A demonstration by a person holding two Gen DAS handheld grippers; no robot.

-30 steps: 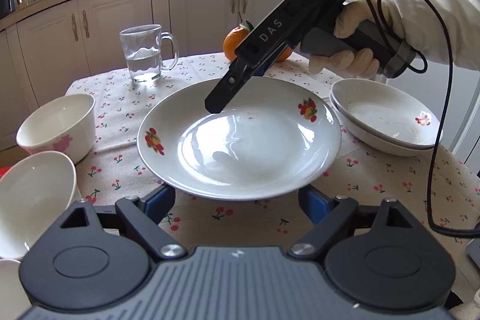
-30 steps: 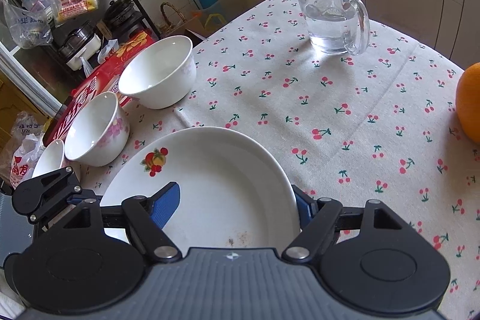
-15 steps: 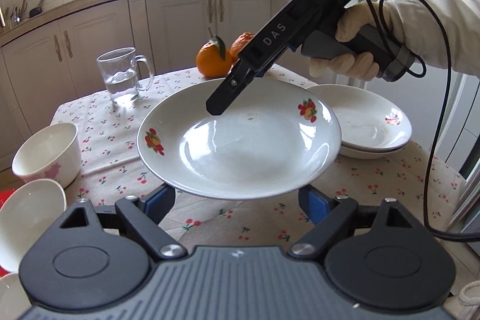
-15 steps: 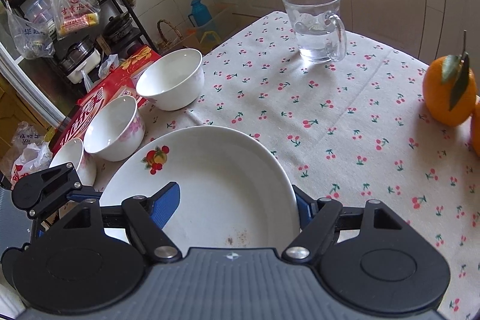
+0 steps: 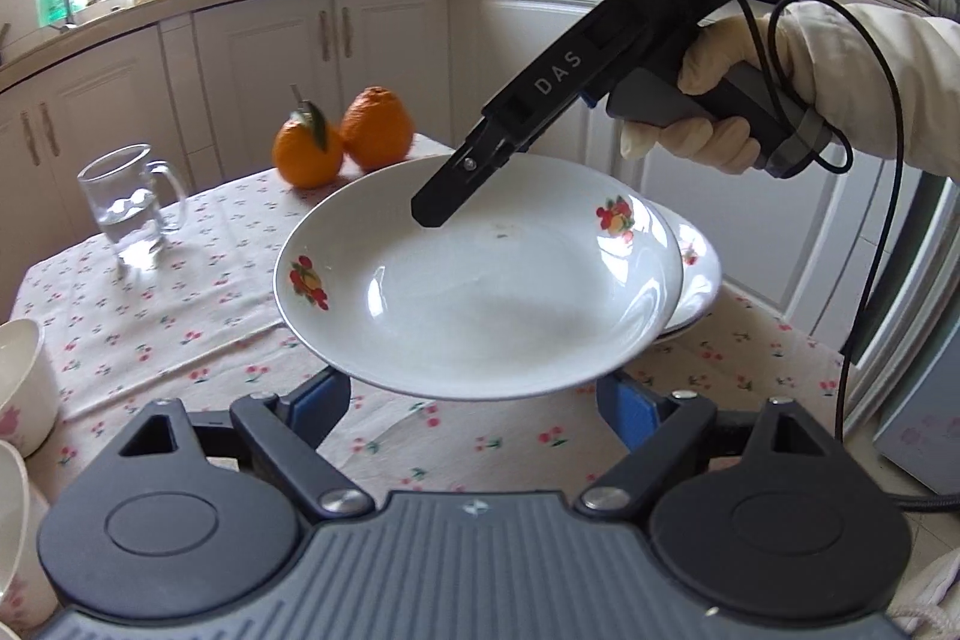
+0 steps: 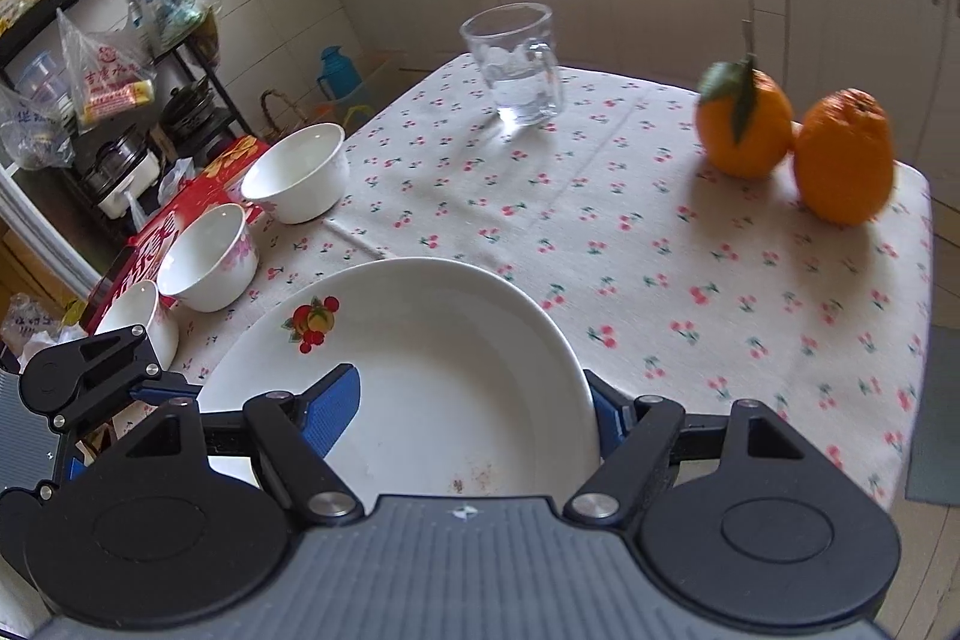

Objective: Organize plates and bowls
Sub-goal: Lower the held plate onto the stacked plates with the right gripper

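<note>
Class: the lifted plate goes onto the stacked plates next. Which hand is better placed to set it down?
Right, probably: the right tool pinches the plate by its rim, one finger inside. The left tool only reaches under it, so could get trapped over the stacked plates.

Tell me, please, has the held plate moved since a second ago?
Yes. The plate has been carried off the table's middle toward the stacked plates, now overlapping them in the left wrist view.
</note>
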